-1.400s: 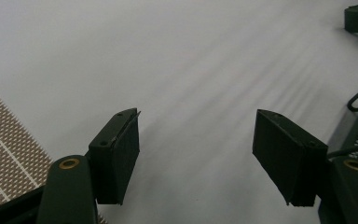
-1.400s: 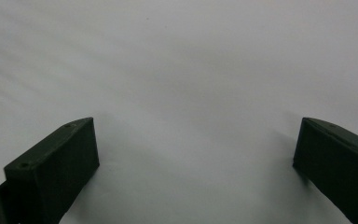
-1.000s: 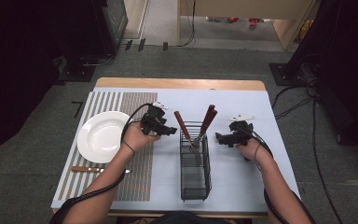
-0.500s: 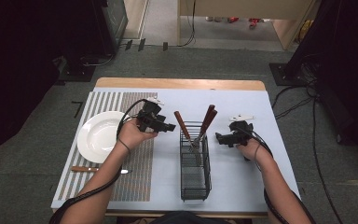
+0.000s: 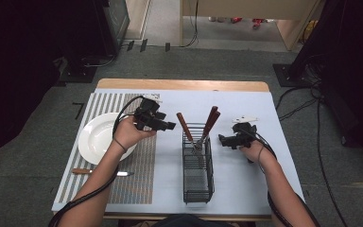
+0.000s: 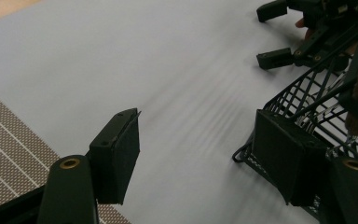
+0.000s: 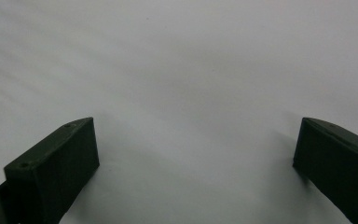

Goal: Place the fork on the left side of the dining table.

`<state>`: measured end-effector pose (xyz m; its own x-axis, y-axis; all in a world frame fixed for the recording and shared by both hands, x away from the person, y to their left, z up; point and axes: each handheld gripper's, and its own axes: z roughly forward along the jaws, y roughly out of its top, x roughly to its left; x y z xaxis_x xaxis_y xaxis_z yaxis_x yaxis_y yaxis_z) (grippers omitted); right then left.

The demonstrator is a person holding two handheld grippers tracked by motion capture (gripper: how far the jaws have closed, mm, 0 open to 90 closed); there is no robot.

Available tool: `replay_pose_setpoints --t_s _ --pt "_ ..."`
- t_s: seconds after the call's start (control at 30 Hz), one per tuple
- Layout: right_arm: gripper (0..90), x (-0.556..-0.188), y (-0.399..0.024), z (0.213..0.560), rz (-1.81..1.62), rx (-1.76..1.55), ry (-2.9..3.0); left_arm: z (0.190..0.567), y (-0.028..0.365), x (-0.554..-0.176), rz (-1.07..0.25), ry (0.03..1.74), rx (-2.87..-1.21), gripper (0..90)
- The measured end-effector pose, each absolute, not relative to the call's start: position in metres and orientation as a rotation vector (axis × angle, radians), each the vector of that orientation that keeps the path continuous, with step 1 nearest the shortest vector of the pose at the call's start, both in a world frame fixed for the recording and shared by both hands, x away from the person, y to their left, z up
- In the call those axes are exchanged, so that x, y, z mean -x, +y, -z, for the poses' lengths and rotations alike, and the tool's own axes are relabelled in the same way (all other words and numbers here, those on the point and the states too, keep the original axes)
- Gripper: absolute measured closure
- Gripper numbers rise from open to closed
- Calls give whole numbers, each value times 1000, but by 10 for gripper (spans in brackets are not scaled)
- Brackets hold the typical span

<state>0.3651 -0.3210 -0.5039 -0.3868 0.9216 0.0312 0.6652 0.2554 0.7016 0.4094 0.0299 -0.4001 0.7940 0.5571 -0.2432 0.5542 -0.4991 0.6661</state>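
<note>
Left tongs [image 5: 170,126], jaws apart and empty, hover just at 9 o'clock of the wire basket [image 5: 197,182], pointing toward the wooden-handled utensils [image 5: 211,121] standing in its far end. Right tongs [image 5: 223,140], likewise open and empty, sit at the basket's 3 o'clock on the bench [image 5: 246,101]. A plate [image 5: 92,142] lies at the left tongs' 8 o'clock.

A white plate [image 5: 101,137] sits on a striped placemat [image 5: 137,175] along the bench's [image 5: 264,101] left edge; a wooden-handled knife [image 5: 99,172] lies just beside it, nearer the front edge.

Both tools [image 5: 170,126] [image 5: 220,140] agape, empty
</note>
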Motion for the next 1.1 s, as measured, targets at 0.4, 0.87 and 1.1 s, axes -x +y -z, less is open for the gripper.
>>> replay_pose_setpoints --t_s 0.4,0.87,1.1 --pt "0 -365 -321 504 -908 -1446 2145 373 35 -402 17 750 -2186 422" --pt "0 -365 -321 504 -909 -1446 2144 350 23 -393 49 630 -2177 446" --pt "0 -365 -321 504 -909 -1447 2143 347 18 -398 78 591 -2192 470"
